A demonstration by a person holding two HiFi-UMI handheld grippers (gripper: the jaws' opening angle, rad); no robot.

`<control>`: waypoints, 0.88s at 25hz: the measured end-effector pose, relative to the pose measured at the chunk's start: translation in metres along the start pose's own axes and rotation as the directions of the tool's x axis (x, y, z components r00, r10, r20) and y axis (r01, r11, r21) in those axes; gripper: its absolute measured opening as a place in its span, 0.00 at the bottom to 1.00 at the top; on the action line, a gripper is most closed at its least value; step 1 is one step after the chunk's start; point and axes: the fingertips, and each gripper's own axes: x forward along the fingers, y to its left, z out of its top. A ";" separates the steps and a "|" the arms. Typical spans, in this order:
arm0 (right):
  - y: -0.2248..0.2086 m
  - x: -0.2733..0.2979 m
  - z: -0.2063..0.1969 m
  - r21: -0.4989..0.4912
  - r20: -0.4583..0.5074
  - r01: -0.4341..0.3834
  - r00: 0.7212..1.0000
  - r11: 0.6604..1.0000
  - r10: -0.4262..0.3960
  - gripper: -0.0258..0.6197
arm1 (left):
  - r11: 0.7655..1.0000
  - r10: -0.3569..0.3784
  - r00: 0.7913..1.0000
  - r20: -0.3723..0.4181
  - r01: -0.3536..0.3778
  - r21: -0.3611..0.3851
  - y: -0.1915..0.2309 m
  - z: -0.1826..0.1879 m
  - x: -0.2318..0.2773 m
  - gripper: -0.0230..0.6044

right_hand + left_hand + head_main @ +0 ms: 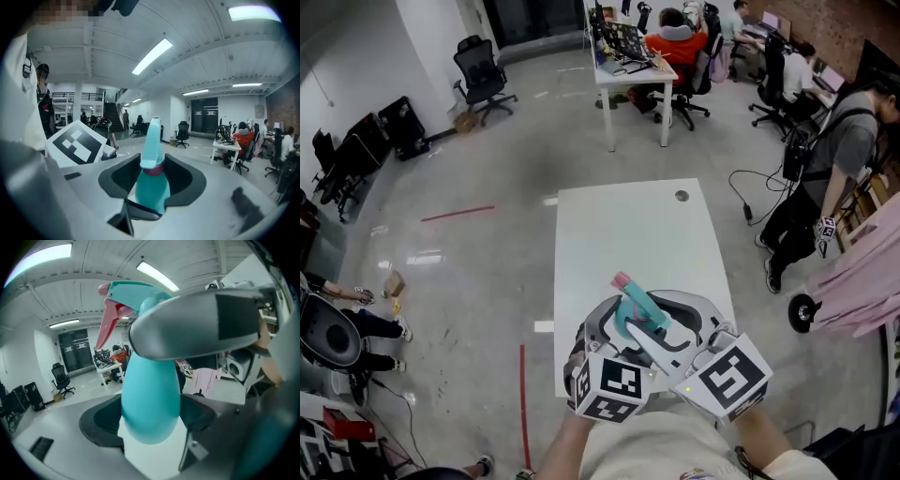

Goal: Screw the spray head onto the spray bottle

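Light, smooth, squeezable plastic, the teal spray bottle (150,385) sits belly-deep in the left gripper's (151,427) wide jaws, while the right gripper's (152,185) narrower jaws clasp its neck under the pink collar (153,169), probably the firmest place to grip.

Inspection finding: no legible text, number, brand name or sign in any of the three views. The only printed markings are black-and-white square code patterns on the left marker cube (611,386) and the right marker cube (731,375). One such patterned face also shows in the right gripper view (77,143). These patterns hold no letters or figures. Screens and items on the distant desks are too small to read
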 end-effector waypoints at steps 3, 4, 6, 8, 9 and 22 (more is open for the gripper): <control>-0.003 0.003 -0.023 0.027 -0.053 -0.031 0.998 0.999 0.032 0.32 | 0.998 0.016 1.000 0.001 -0.016 -0.056 0.006 -0.028 0.019 0.63; -0.007 0.001 -0.030 0.042 -0.065 -0.028 0.997 0.999 0.031 0.33 | 0.996 0.017 1.000 0.008 -0.017 -0.093 0.010 -0.038 0.026 0.63; -0.016 -0.005 -0.044 0.067 -0.080 -0.003 0.997 0.998 0.008 0.34 | 0.987 0.021 0.999 0.035 -0.015 -0.159 0.015 -0.057 0.042 0.63; -0.025 -0.009 -0.055 0.068 -0.070 0.025 0.997 0.997 -0.020 0.34 | 0.982 0.029 0.997 0.070 -0.015 -0.188 0.019 -0.074 0.060 0.63; -0.027 -0.010 -0.060 0.061 -0.055 0.032 0.998 0.998 -0.029 0.34 | 0.982 0.030 0.996 0.083 -0.014 -0.190 0.020 -0.083 0.069 0.63; -0.034 0.023 -0.214 -0.017 -0.144 0.181 0.973 0.983 -0.181 0.33 | 0.974 0.042 0.999 -0.026 -0.047 -0.220 0.006 -0.193 0.157 0.63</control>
